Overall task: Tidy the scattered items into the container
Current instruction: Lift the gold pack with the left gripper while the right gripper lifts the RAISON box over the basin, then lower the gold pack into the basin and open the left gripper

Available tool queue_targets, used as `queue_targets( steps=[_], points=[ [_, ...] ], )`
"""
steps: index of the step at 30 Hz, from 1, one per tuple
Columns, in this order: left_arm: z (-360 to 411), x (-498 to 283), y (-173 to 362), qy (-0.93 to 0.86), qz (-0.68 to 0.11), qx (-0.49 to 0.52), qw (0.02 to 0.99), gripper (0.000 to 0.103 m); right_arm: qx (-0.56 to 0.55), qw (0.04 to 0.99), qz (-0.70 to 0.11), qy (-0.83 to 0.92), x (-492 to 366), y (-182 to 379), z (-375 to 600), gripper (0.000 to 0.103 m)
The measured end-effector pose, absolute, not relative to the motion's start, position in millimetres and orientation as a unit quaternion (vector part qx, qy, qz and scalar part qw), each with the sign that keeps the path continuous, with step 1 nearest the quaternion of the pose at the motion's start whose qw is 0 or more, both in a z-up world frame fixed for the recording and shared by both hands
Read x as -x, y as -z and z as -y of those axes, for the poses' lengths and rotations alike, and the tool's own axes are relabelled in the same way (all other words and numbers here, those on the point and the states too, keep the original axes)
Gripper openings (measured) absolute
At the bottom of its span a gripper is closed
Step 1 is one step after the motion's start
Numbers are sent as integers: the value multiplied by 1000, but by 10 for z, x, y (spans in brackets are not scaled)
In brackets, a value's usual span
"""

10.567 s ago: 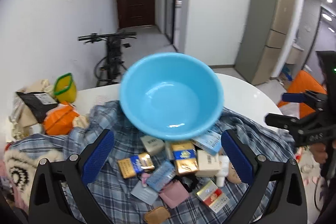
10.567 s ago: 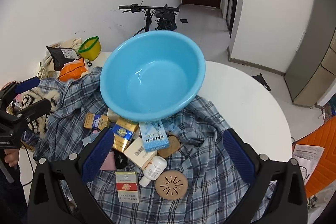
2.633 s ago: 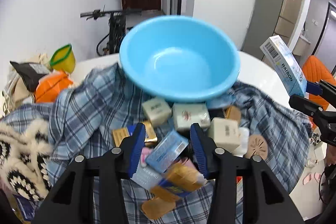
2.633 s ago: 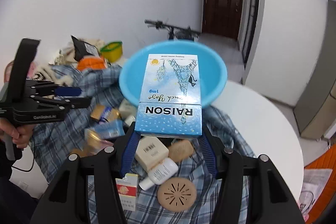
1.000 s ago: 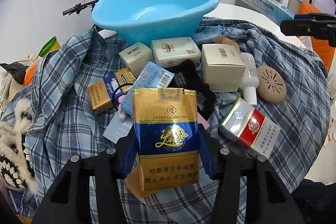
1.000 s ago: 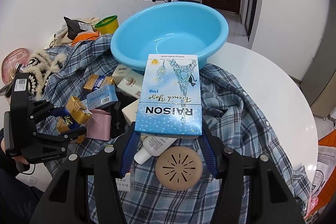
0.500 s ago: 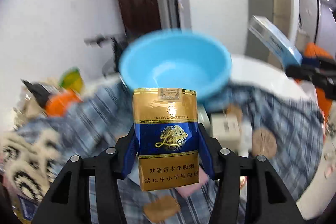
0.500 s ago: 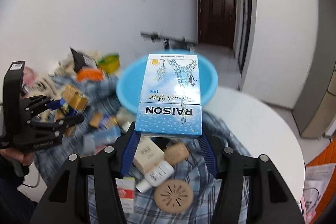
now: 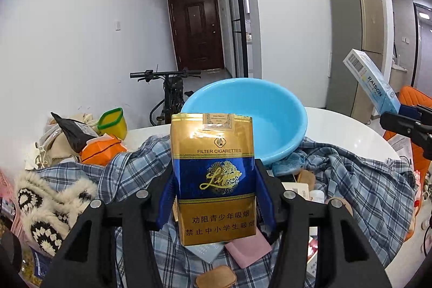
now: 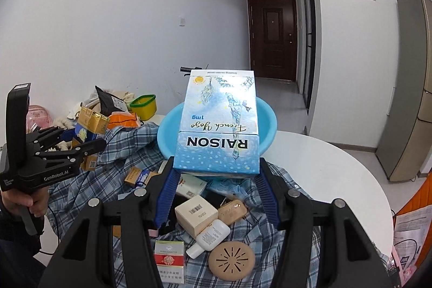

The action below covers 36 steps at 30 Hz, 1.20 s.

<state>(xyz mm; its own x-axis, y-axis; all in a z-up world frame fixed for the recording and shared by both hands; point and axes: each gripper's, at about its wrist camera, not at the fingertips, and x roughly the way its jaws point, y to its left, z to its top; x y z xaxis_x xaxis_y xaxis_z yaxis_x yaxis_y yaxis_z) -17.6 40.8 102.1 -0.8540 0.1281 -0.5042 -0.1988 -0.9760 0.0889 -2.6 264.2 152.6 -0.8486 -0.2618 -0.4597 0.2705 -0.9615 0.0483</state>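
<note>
My left gripper (image 9: 216, 196) is shut on a gold and blue cigarette pack (image 9: 214, 172), held upright above the plaid shirt (image 9: 129, 174). My right gripper (image 10: 217, 180) is shut on a light blue RAISON box (image 10: 218, 126), raised in front of the blue basin (image 10: 266, 126). The blue basin (image 9: 256, 112) sits behind both packs, tilted on the shirt, with nothing inside that I can see. In the right wrist view the left gripper (image 10: 78, 139) and its gold pack (image 10: 91, 126) show at the left. The RAISON box (image 9: 371, 81) also shows at the right of the left wrist view.
Several small boxes, a white bottle (image 10: 209, 238), a tan round disc (image 10: 232, 259) and a red pack (image 10: 170, 261) lie on the plaid shirt. A yellow-green cup (image 9: 113, 122), an orange bag (image 9: 101, 149) and woolly cloth (image 9: 46, 204) crowd the left. The white round table (image 10: 324, 172) extends right.
Both grippers have risen with their packs and tilted up toward level, so the basin and room now fill the background. Neither grip has altered.
</note>
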Motion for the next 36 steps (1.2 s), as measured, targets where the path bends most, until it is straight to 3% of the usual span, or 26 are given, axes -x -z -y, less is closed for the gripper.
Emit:
queue_targets(
  steps=[14,19,29,36],
  points=[
    [-538,1588,-1573,-965,4,225,138,55,-210,108,-6,972,1022,-1948,-2456,55],
    [-650,2365,-1744,-971,-11,217,101,55,-223,96,16,970,1684,-2063,-2423,55],
    [-769,2916,-1657,-960,-33,262,87,55,-239,79,0,968,2236,-2078,-2348,55],
    [-955,3063,-1180,-916,-92,382,85,55,-390,110,1,914,2629,-1601,-2324,55]
  ],
)
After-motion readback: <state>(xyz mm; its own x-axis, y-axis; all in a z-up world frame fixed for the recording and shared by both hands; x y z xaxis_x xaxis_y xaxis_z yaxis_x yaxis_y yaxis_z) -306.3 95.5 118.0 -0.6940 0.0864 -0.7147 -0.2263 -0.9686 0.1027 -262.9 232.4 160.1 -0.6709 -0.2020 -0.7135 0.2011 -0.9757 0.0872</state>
